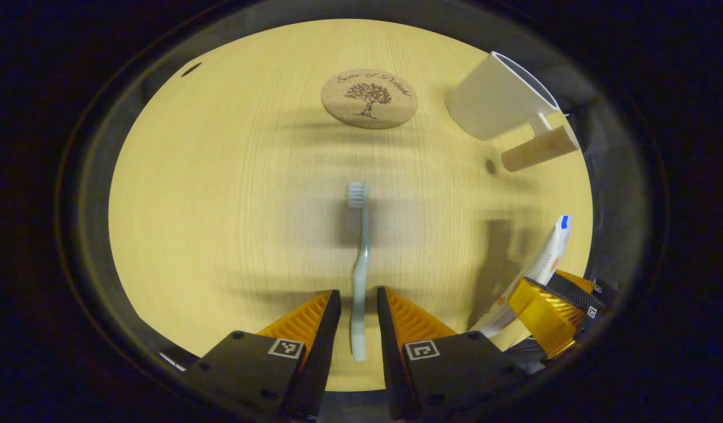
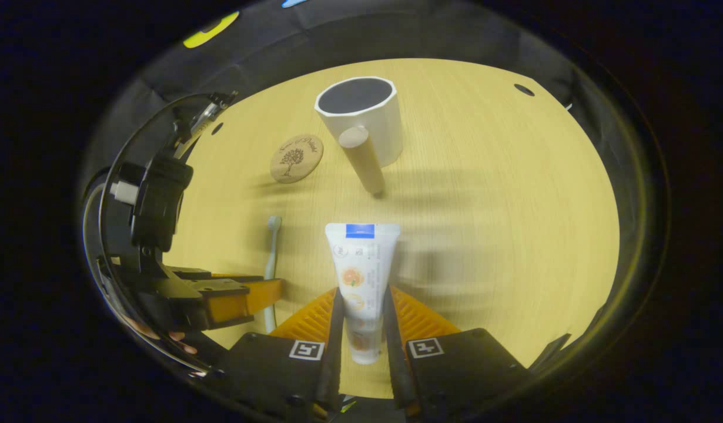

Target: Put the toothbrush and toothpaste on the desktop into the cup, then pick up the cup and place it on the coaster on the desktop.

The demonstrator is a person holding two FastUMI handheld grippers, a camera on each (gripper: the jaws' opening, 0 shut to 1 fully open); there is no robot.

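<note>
The toothbrush [image 1: 360,264] lies lengthwise between the narrowly parted jaws of the left gripper [image 1: 359,311], head toward the coaster [image 1: 369,98], while the right gripper [image 2: 362,317] clasps the toothpaste [image 2: 360,276], pointing at the upright cup [image 2: 361,117] ahead

Booth (black cloth wall [image 2: 161,64]), wooden desktop [image 1: 220,205].

The left gripper [image 1: 359,305] ends in black blocks, each with a small square coded tag and round screw holes behind the jaws. Ribbed wedges run forward along the fingers. The right gripper [image 2: 362,311] is built alike, with matching tags.
</note>
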